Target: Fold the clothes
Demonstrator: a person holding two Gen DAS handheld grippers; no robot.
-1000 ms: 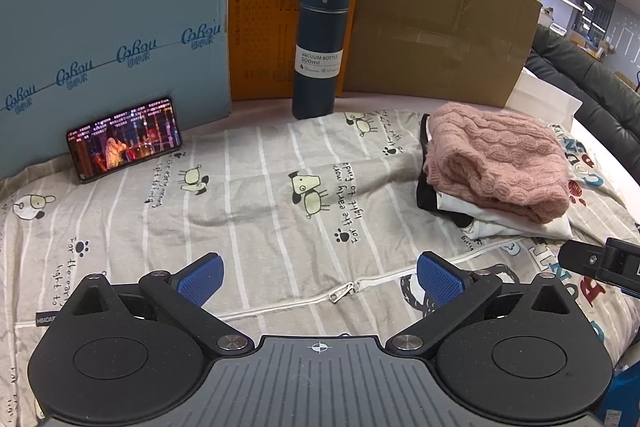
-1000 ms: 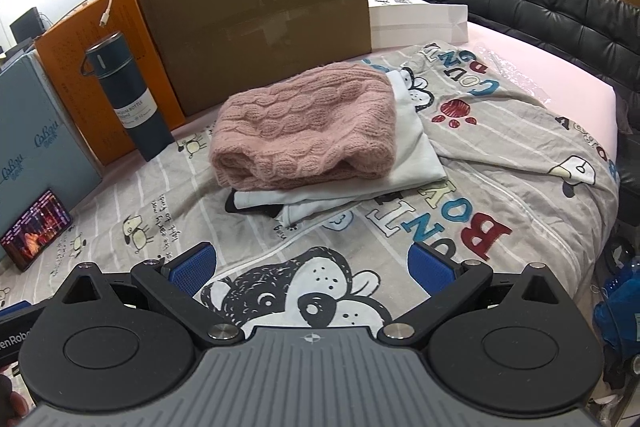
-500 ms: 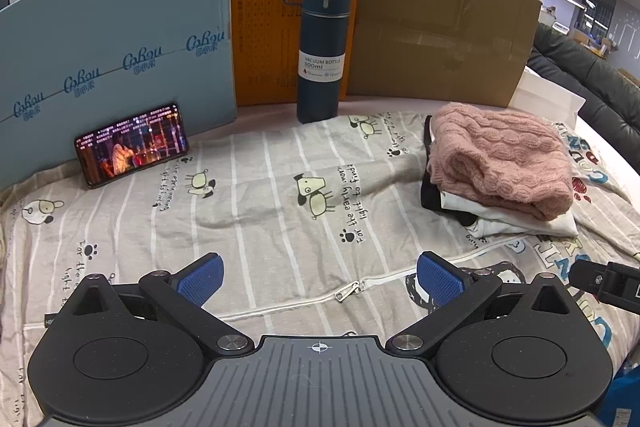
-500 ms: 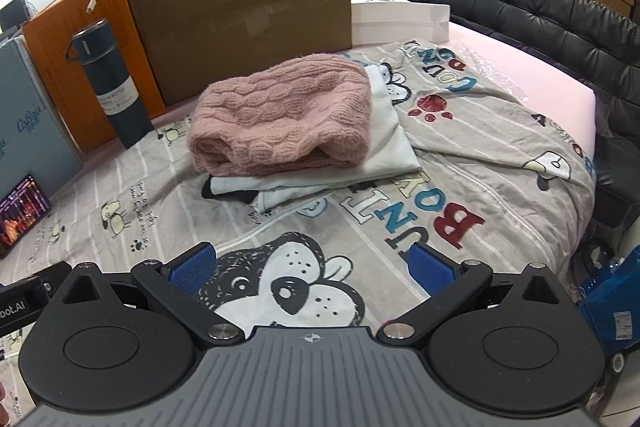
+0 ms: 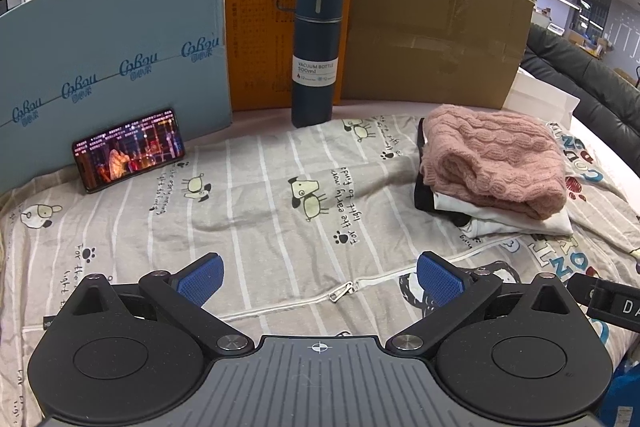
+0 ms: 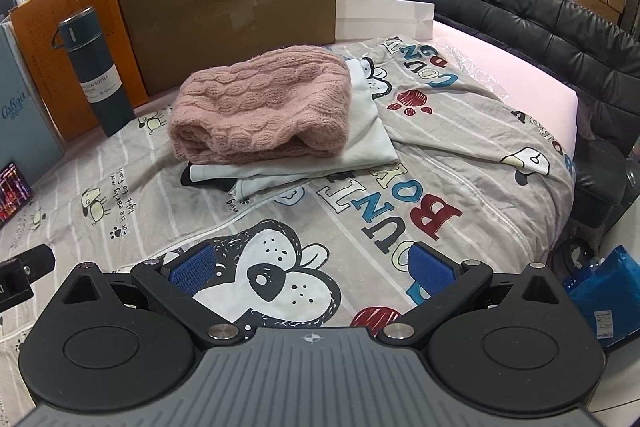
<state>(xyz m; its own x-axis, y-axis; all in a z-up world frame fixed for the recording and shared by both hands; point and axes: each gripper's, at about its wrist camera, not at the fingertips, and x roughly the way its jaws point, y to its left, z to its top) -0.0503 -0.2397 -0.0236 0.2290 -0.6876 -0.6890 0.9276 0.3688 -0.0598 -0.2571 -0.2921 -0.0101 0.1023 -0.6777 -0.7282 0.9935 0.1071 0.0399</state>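
A folded pink knit sweater (image 5: pixel 492 163) lies on top of a folded white garment (image 5: pixel 516 221) and a black one, stacked at the right of the bed. The stack also shows in the right wrist view, the sweater (image 6: pixel 260 111) on the white garment (image 6: pixel 360 143). My left gripper (image 5: pixel 318 273) is open and empty, low over the grey printed bedcover (image 5: pixel 260 211), well short and left of the stack. My right gripper (image 6: pixel 312 267) is open and empty over the cover's dog print (image 6: pixel 268 267), short of the stack.
A dark blue vacuum bottle (image 5: pixel 316 55) stands at the back, in front of blue, orange and brown cardboard panels. A phone (image 5: pixel 128 149) playing video leans on the blue panel. A black sofa (image 6: pixel 520 27) borders the bed's right side. A blue bag (image 6: pixel 604 291) lies on the floor.
Both grippers have drawn back and risen slightly from the folded stack, which looks smaller now. Both stay open and empty. The clothes have not moved.
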